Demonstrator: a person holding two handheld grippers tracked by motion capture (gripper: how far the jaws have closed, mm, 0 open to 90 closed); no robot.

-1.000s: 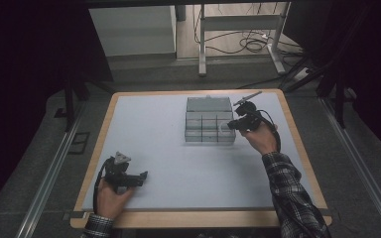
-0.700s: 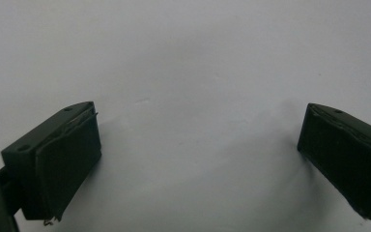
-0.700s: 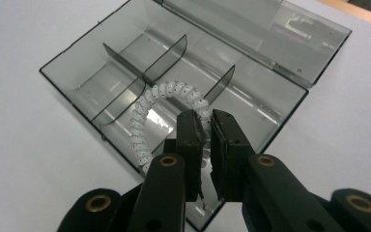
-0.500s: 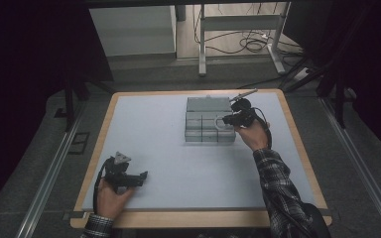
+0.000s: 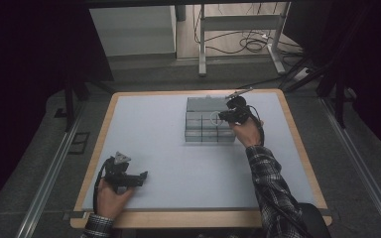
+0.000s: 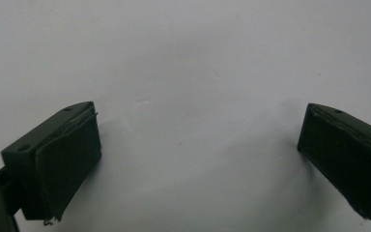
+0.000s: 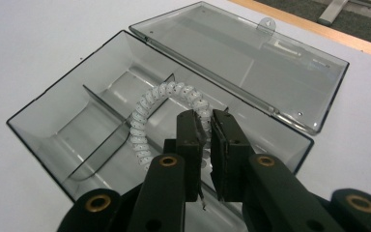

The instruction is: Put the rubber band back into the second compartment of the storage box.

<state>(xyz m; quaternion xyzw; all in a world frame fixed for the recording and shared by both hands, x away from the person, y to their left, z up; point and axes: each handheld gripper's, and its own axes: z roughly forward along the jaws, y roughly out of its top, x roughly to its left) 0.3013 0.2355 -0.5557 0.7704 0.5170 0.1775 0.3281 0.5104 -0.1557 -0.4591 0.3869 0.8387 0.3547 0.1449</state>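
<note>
A clear smoky plastic box (image 7: 53, 104) with divider walls stands open at the back right of the white table; its lid (image 7: 251, 58) lies flat behind it. My right gripper (image 7: 207, 121) hangs over the box's middle compartments, shut on a white coiled ring (image 7: 147, 104) that curves down to the left of the jaws. In the high view this gripper (image 5: 222, 118) sits over the box (image 5: 198, 134), with the ring (image 5: 214, 119) a pale loop at its tips. My left gripper (image 5: 143, 176) rests at the near left, open, and its jaws (image 6: 198, 140) stand wide apart over bare white table.
The white tabletop (image 5: 154, 134) has a wooden rim (image 5: 198, 218). A plaid-sleeved forearm (image 5: 268, 183) reaches in from the near right. Beyond the table are a metal stand (image 5: 238, 34) and cables (image 5: 250, 47) on the floor.
My right gripper has moved left and slightly away, carrying the white ring from the box's right edge to over its middle. The left gripper has stayed put.
</note>
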